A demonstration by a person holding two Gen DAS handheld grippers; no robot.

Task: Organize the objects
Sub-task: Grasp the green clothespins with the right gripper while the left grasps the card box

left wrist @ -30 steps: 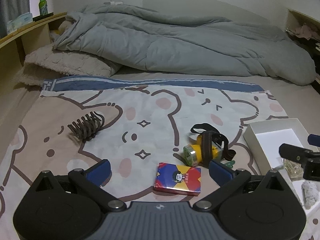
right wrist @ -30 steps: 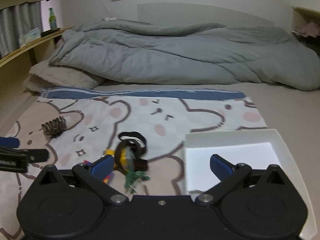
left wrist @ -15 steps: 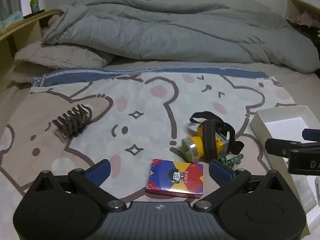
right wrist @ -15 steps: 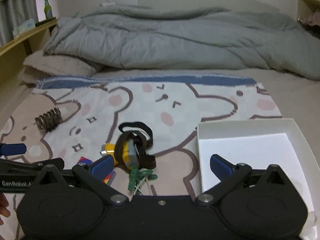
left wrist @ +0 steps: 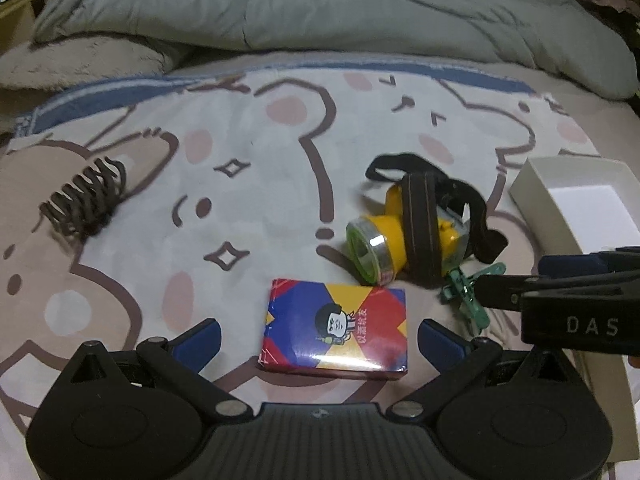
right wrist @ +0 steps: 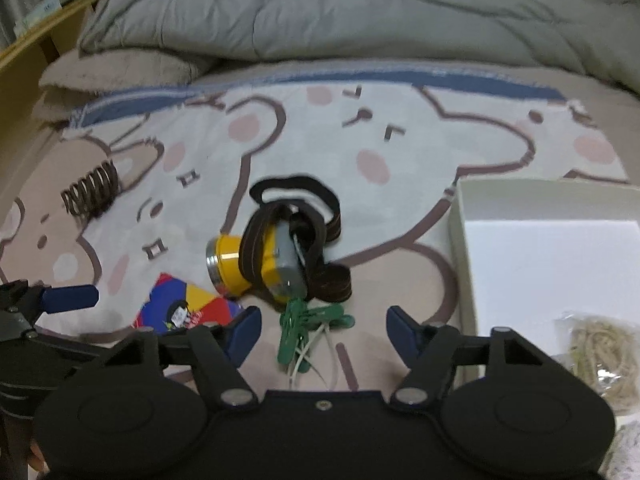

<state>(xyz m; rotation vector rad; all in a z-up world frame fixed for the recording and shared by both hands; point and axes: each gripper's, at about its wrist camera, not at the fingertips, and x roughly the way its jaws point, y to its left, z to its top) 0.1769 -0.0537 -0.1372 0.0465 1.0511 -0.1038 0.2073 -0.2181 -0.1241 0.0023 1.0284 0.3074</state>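
Green plastic clips (right wrist: 310, 330), thin and tangled with white cord, flat on soft cartoon-print blanket (right wrist: 400, 128), between right gripper (right wrist: 323, 330) blue pads, untouched; jaws closing. Glossy card box (left wrist: 335, 330), rectangular, between left gripper (left wrist: 318, 340) pads, jaws released, no contact. Yellow cylindrical headlamp (right wrist: 256, 260), elastic strap, just behind clips. Rigid white cardboard tray (right wrist: 464, 240) at right.

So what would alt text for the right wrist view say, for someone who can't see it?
The right hand-held gripper, jaws closing with nothing pressed yet, hangs over green clothespins on a cartoon-bear blanket. A yellow headlamp lies just beyond, a white box to the right.
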